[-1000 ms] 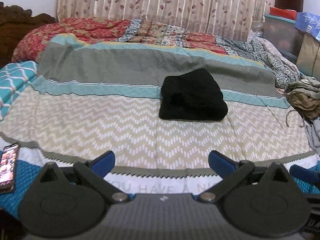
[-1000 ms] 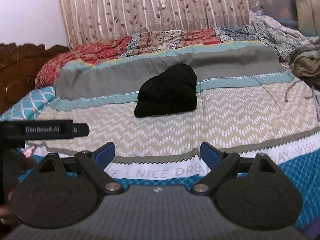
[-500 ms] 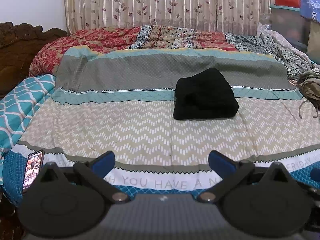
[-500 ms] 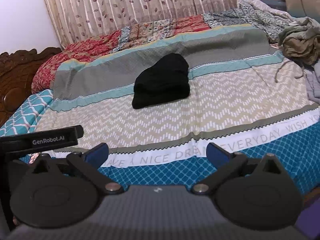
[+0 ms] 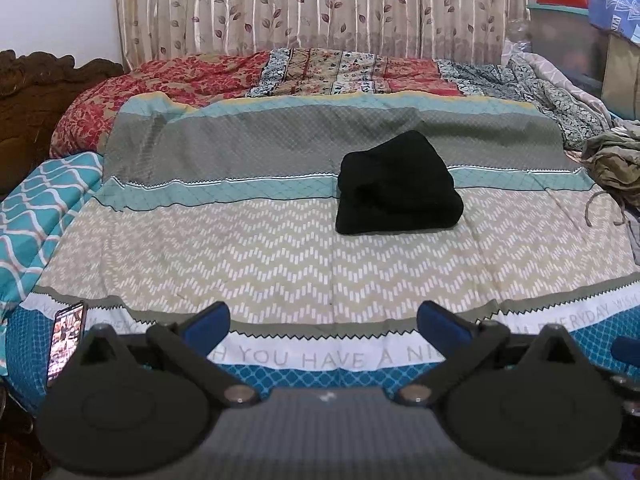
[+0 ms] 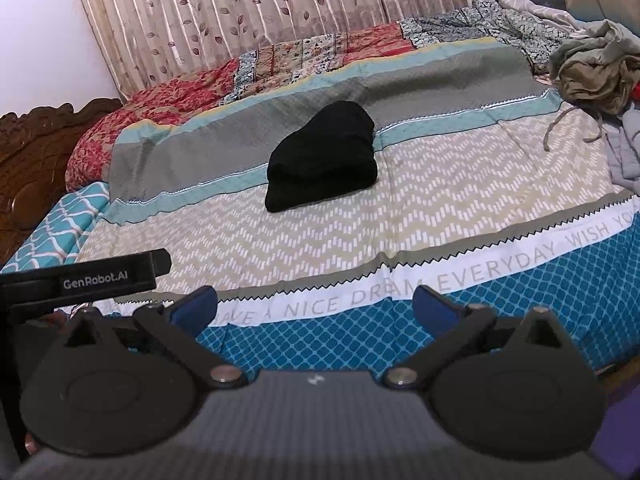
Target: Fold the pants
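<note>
Lying folded in a compact bundle, the black pants (image 5: 398, 186) (image 6: 324, 158) are seen mid-bed (image 5: 280, 264), the long axis running near-to-far and leaning right. The left gripper (image 5: 322, 326) and right gripper (image 6: 314, 306) are held level over the near edge, well apart from the pants, fingers (image 5: 206, 326) spread wide and empty.

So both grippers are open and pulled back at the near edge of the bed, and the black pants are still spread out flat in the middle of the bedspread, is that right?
Not quite. The black pants are not spread flat: they sit as a folded, compact bundle on the bedspread, as both wrist views show. The rest holds: left gripper and right gripper are open, back at the near edge.
</note>
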A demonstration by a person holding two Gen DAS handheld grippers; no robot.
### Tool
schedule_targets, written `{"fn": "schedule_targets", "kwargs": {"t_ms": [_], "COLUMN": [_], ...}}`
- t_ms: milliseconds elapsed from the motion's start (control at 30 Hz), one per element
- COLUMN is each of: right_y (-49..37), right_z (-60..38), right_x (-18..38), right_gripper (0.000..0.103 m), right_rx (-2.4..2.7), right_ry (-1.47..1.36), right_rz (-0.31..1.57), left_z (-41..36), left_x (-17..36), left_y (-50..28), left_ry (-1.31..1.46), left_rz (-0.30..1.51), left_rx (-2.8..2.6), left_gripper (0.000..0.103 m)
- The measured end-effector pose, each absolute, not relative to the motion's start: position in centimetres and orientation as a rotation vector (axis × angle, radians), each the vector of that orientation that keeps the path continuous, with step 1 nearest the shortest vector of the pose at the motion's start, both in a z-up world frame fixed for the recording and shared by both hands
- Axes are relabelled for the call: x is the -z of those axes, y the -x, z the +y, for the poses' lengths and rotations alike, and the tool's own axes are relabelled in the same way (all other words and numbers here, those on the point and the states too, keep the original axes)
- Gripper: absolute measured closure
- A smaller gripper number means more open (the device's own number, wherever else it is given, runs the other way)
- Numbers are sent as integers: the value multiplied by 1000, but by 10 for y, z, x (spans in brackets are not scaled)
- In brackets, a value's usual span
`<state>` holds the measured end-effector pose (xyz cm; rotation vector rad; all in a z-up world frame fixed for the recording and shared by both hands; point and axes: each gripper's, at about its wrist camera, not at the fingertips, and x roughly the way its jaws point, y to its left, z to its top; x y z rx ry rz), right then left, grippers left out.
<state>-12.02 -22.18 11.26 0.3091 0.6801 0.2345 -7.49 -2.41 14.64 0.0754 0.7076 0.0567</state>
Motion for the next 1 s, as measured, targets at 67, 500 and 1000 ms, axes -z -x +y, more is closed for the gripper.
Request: {"fn": "schedule_targets", "kwargs": {"t_ms": [67,500,1000], "right_y": [120,108,98], "right_z": [-222,-224,-236], "right_x": [-112,-99,-78], "right_gripper": [0,0,0], "right_rx": [-234,-231,-227], "right_ry": [-311,-337,-398], "right_rz": [684,731,800], "left_z": [-24,-27,-42], "left_x": [-147,-142,-116], "left_y": [75,69,54], "left_ry": [-75,-96,-122], "left_rz": [703,671,794], "left_rx": [-57,-63,-50], "left_gripper": [0,0,0]}}
